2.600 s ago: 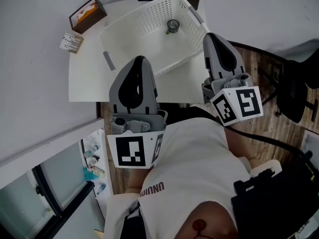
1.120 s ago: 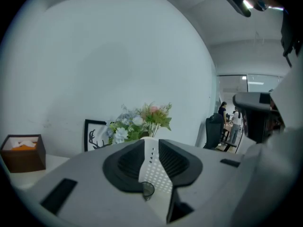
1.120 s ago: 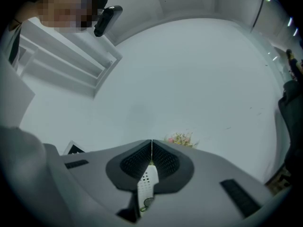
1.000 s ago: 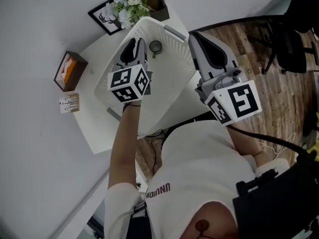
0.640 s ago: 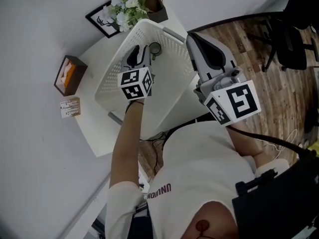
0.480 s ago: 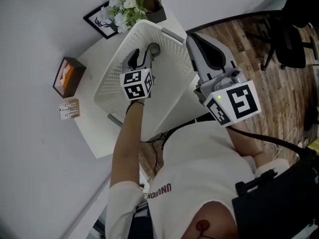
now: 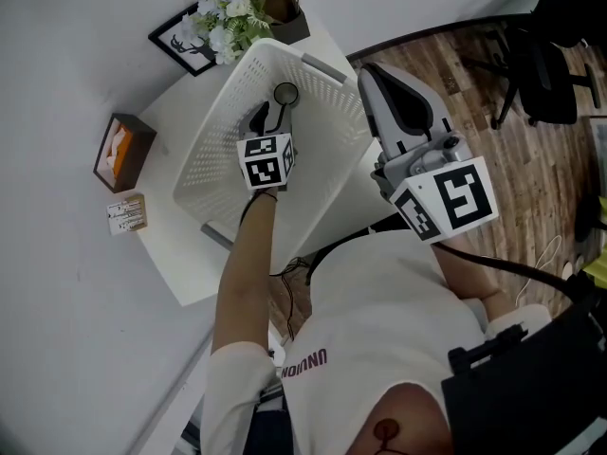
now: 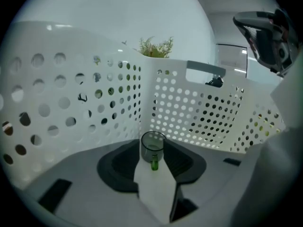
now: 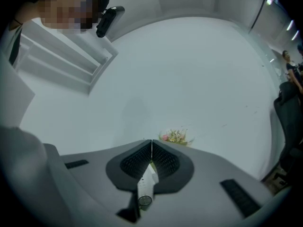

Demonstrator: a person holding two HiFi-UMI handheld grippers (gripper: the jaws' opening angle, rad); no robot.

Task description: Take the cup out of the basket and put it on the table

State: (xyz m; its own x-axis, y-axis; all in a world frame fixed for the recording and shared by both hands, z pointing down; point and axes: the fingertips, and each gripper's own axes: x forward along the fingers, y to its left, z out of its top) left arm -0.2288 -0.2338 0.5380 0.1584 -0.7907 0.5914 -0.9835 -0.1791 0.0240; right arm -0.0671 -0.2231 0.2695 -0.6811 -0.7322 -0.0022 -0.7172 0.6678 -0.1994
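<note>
The left gripper [image 8: 152, 144], its jaws just opened wide, has the glass cup [image 8: 152, 151] upright between its fingertips, unpinched. Just beyond stands the basket [image 8: 199, 109] wall; closing off-centre could tip the cup. The right gripper [image 9: 151, 144] is closed, empty.

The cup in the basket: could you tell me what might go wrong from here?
1. The left gripper, whose jaws have just been opening, has the cup only at its tips, not gripped; a tip could knock it over.
2. The cup stands near a corner of the basket, so a push might wedge it against the wall.
3. The right gripper, shut and empty, does not steady the basket, which might slide.
</note>
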